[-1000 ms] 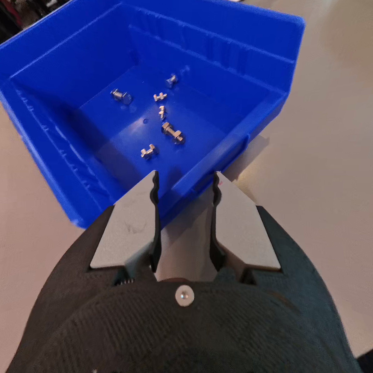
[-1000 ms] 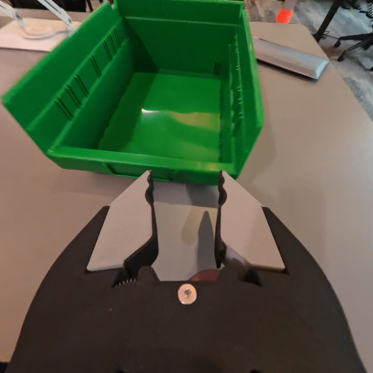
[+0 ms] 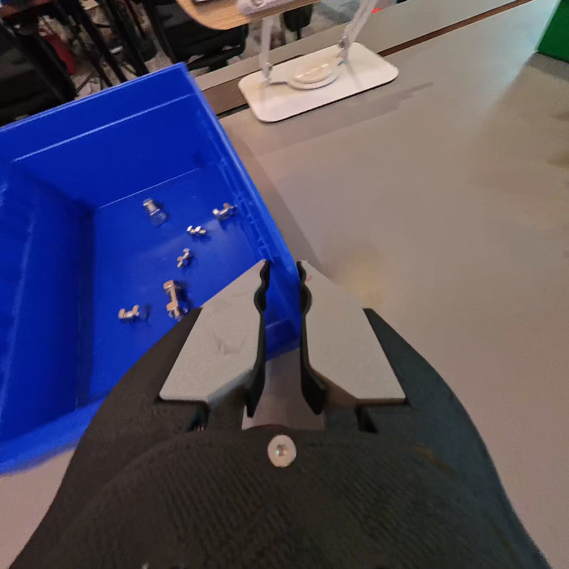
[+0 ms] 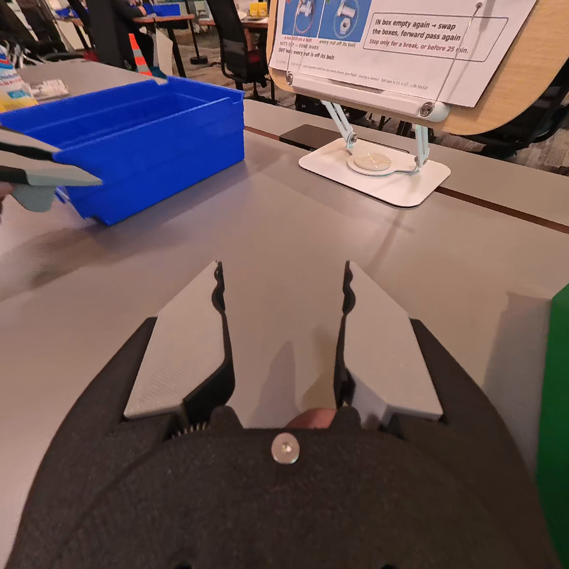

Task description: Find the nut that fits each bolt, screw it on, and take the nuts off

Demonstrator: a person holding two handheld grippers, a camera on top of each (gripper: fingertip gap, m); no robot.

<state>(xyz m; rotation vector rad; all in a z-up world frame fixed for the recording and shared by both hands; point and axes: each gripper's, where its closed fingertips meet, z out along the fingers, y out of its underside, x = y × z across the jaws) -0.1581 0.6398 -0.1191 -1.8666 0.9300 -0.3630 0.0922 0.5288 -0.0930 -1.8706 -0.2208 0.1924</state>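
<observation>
A blue bin [image 3: 92, 172] holds several loose metal parts: a bolt with a nut on it [image 3: 172, 300], a short bolt [image 3: 155, 211] and wing nuts such as one near the right wall [image 3: 224, 211]. My left gripper [image 3: 282, 268] straddles the bin's near right corner wall, jaws closed in on it, one finger inside and one outside. In the right wrist view the blue bin [image 4: 147, 147] stands at the left with the left gripper's fingers [image 4: 46, 175] at its near corner. My right gripper [image 4: 283, 268] is open and empty above the bare table.
A green bin shows at the right edge of the right wrist view [image 4: 554, 400] and in the top right corner of the left wrist view [image 3: 554, 30]. A white document stand [image 4: 375, 175] with a printed sheet stands at the back. A dark flat device [image 4: 308, 135] lies behind it. Spacing between my two grippers at the tips: around 30 centimeters.
My left gripper has narrowed onto the blue bin's wall and swung towards its right corner. My right gripper has turned away from the green bin and opened wider.
</observation>
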